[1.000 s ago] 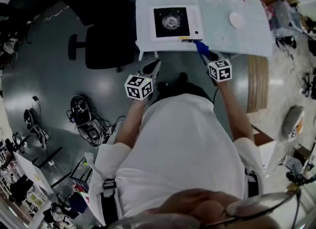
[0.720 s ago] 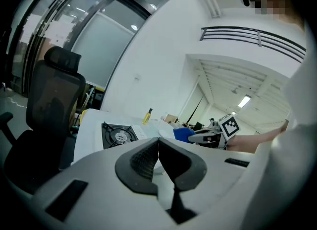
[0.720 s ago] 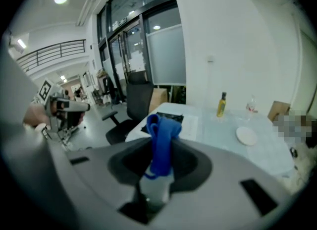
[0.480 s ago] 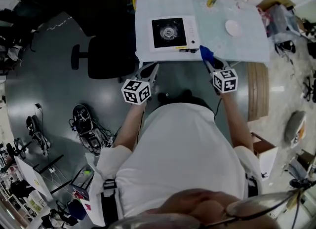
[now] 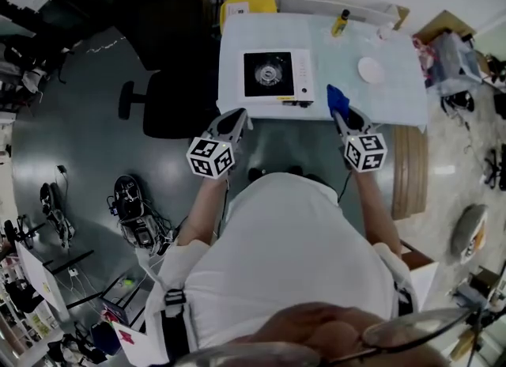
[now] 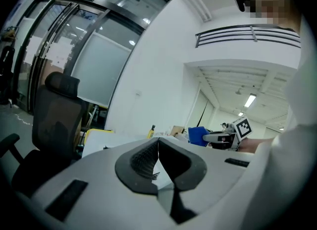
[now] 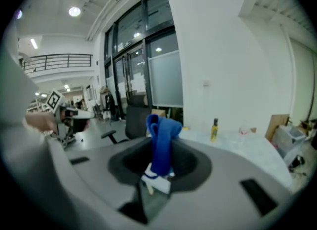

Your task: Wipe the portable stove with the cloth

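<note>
My right hand-held gripper [image 7: 159,167] clamps the cloth [image 7: 162,137] by one fold; rubbing the portable stove [image 5: 273,75] could tug it loose. My left hand-held gripper [image 6: 158,155] is closed, empty

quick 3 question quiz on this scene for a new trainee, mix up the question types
1. True or false: the left tool holds the cloth.
2. Where does the portable stove sit? A) on the table B) on the floor C) on the chair
3. Fill in: the cloth is ___ in colour.

Key:
1. False. The left tool is shut on nothing, and the right tool is shut on the cloth.
2. A
3. blue
</note>
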Tool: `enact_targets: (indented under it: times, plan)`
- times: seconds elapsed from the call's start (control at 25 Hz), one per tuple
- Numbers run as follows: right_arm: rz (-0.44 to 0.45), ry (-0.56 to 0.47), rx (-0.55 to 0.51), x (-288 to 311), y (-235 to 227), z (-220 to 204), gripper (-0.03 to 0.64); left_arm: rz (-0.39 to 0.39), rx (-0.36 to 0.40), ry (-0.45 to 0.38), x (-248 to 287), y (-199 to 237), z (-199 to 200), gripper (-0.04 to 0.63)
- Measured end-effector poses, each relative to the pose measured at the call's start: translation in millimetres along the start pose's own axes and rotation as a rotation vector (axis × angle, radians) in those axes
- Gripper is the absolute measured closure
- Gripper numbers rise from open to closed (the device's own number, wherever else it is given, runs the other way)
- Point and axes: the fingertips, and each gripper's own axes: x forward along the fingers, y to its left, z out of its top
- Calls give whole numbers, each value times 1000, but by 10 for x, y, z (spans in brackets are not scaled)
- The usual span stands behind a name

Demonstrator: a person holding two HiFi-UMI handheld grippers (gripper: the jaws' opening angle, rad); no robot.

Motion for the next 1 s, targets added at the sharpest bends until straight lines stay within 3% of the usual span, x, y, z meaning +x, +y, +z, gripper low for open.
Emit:
enact_targets:
  times: [0.32,1.0]
  plan:
    - [8,-90,-20,-175,-163,296,505,60,94,-54,-25,-70,334,562]
    - [6,-147,1,-261,-330,423,509,74,91,-82,68,-138,449,561]
